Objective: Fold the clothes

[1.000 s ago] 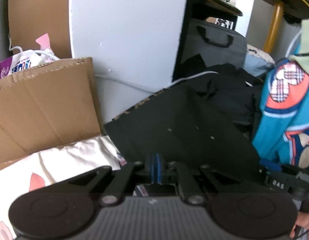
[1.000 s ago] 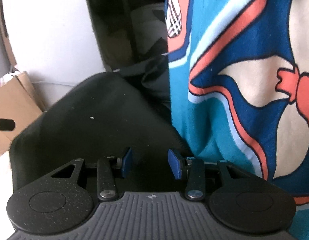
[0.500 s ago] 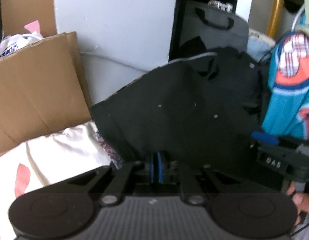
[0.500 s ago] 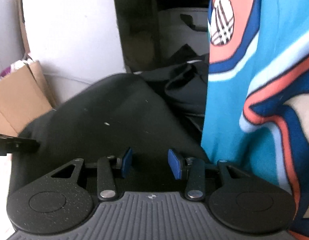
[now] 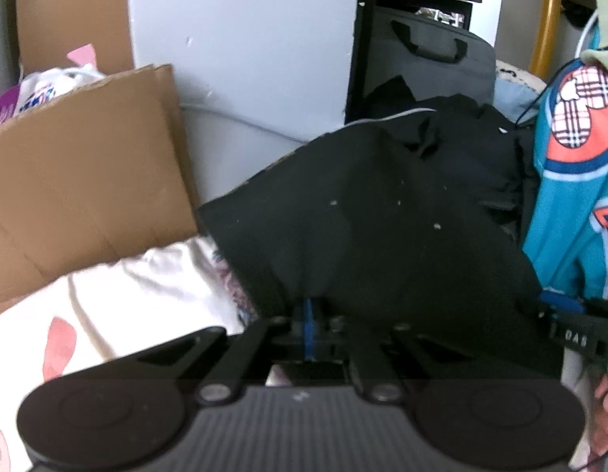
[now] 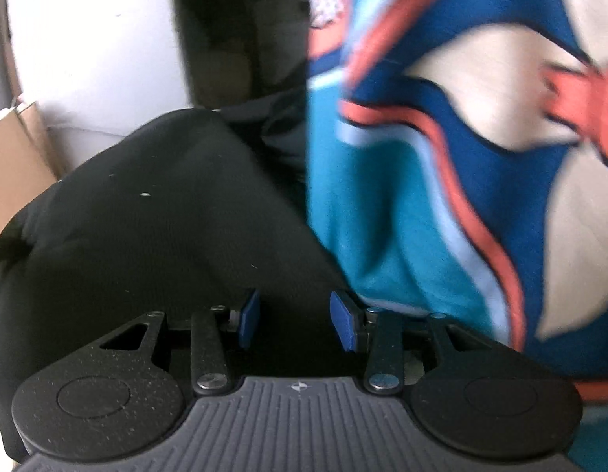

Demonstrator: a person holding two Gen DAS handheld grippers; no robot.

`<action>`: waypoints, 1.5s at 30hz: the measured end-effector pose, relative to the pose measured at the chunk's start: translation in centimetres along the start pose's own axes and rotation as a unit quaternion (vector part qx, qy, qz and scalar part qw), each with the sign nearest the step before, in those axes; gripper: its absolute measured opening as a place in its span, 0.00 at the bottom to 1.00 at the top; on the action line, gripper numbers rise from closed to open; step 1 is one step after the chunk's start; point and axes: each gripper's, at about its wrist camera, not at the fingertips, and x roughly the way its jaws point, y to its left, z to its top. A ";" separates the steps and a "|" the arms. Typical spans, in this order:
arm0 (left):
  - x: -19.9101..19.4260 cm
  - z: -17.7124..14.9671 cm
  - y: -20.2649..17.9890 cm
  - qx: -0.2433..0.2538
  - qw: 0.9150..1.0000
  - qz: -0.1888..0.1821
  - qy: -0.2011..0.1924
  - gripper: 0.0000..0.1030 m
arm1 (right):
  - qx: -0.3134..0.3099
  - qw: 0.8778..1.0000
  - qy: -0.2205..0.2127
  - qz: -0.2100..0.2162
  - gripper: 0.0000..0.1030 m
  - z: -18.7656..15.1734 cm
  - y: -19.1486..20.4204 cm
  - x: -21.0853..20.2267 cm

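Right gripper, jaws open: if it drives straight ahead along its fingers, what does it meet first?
Likely the black garment, which fills the space directly ahead of the right gripper. The blue patterned garment hangs just to the right of that line. Depth is unclear.

Soft daylight fills both views, brightest on the pale wall (image 5: 241,39) and on the white sheet (image 5: 146,275). The black garment (image 5: 382,216) swallows detail, showing only lint specks. Motion blur smears the patterned teal fabric (image 6: 441,157) in the right view. Fisheye curvature bends both frames' edges, whose corners fall dark.
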 end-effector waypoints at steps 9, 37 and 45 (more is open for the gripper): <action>-3.3 -1.6 -0.8 0.004 1.000 0.015 0.003 0.11 | 0.042 0.999 0.019 -0.009 0.45 -1.2 -0.6 -2.5; -5.1 -4.3 -2.1 -0.045 0.996 0.008 0.079 0.46 | 0.010 0.994 0.083 0.069 0.52 -2.6 4.7 -4.3; -8.1 -3.5 -1.1 -0.070 0.992 0.015 0.107 0.83 | 0.019 0.992 0.111 0.063 0.76 0.0 5.7 -6.3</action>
